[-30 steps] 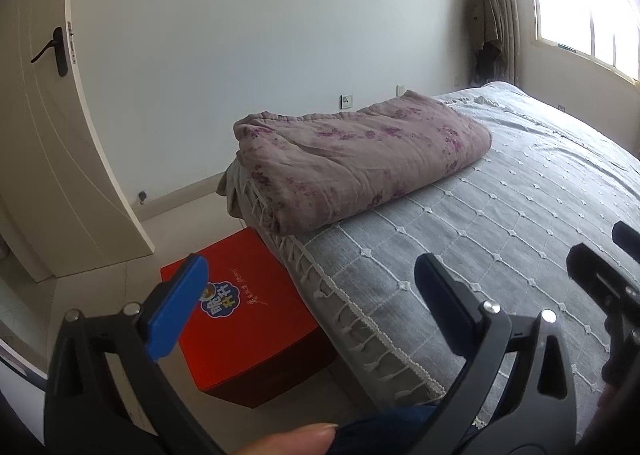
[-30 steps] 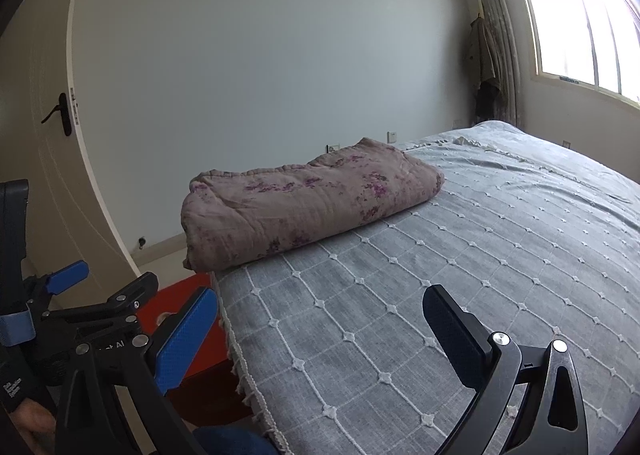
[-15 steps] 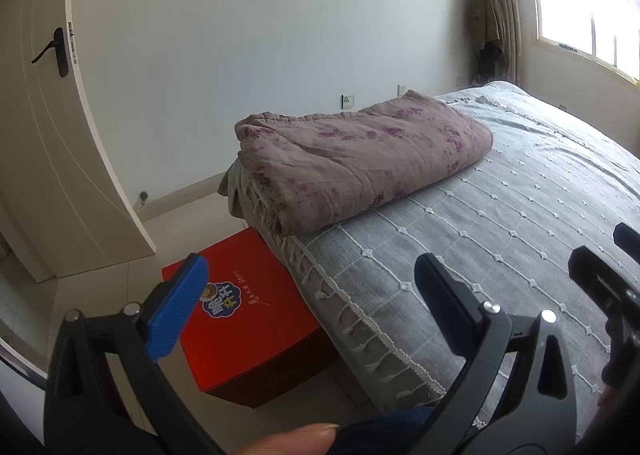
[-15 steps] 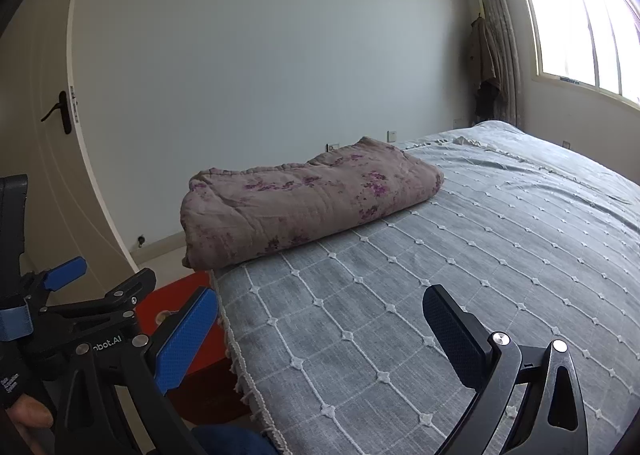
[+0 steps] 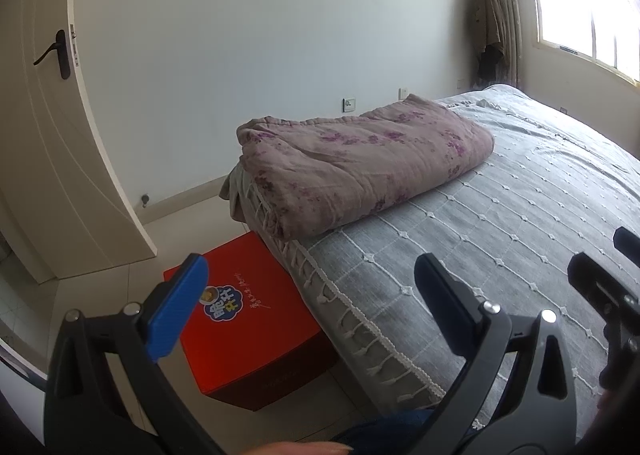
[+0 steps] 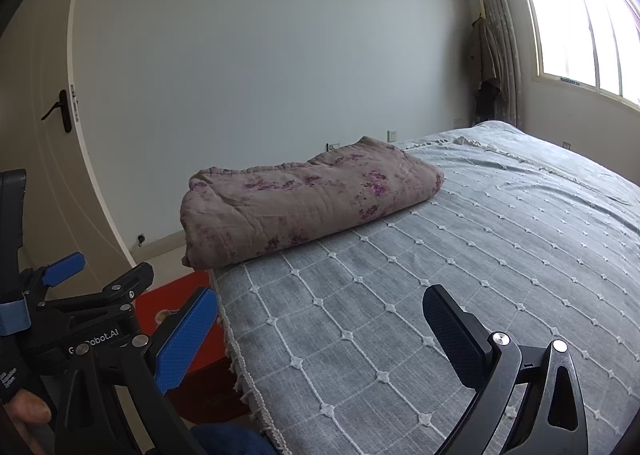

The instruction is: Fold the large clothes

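A folded mauve floral quilt [image 5: 360, 167] lies on the far left corner of the bed, over the grey checked bedspread [image 5: 520, 215]; it also shows in the right wrist view [image 6: 304, 203]. My left gripper [image 5: 312, 295] is open and empty, held off the bed's near edge, well short of the quilt. My right gripper [image 6: 320, 327] is open and empty above the bedspread [image 6: 440, 275]. The left gripper's body shows at the left of the right wrist view [image 6: 80, 319].
A red box [image 5: 248, 319] stands on the floor against the bed's side. A white door [image 5: 48, 135] is open at the left. A white wall is behind the bed, and a window [image 6: 584, 23] with a curtain is at the right.
Both grippers stay open and nearly still. The views have shifted only slightly; the quilt has not moved.
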The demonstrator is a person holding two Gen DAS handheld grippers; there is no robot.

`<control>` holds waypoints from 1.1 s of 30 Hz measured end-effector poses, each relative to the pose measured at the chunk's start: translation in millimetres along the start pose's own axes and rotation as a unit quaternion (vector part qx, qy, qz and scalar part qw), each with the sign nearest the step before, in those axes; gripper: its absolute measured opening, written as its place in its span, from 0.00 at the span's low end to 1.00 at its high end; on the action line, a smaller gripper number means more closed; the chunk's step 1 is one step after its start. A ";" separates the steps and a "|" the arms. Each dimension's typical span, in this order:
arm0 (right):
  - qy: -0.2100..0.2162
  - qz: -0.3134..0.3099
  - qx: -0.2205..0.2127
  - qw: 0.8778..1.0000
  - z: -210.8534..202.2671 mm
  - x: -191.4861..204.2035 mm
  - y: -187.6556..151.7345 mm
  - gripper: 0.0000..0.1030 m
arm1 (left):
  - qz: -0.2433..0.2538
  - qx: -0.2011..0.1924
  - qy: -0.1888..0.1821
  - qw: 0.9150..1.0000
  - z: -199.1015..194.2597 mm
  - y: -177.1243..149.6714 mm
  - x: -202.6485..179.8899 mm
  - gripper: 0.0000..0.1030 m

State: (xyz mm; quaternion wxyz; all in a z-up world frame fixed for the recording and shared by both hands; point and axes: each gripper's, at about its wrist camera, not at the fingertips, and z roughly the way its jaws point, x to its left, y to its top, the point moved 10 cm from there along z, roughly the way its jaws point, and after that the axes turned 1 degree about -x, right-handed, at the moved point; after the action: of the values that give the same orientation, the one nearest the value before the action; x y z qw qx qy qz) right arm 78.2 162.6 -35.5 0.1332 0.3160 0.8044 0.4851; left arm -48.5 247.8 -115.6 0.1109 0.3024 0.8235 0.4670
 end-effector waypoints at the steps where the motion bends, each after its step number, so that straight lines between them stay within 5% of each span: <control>1: 0.000 0.000 0.000 1.000 -0.1 0.1 0.0 1.00 | 0.001 -0.001 -0.001 1.000 -0.6 0.3 -0.2 0.99; 33: -0.001 0.002 0.004 1.000 3.2 0.2 -1.7 1.00 | -0.001 -0.005 -0.001 1.000 -6.6 2.5 -2.0 0.99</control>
State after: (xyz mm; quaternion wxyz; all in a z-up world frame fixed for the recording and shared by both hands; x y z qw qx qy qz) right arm 79.1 164.4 -38.4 0.1319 0.3188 0.8055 0.4818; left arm -49.0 242.9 -110.2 0.1133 0.3013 0.8214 0.4708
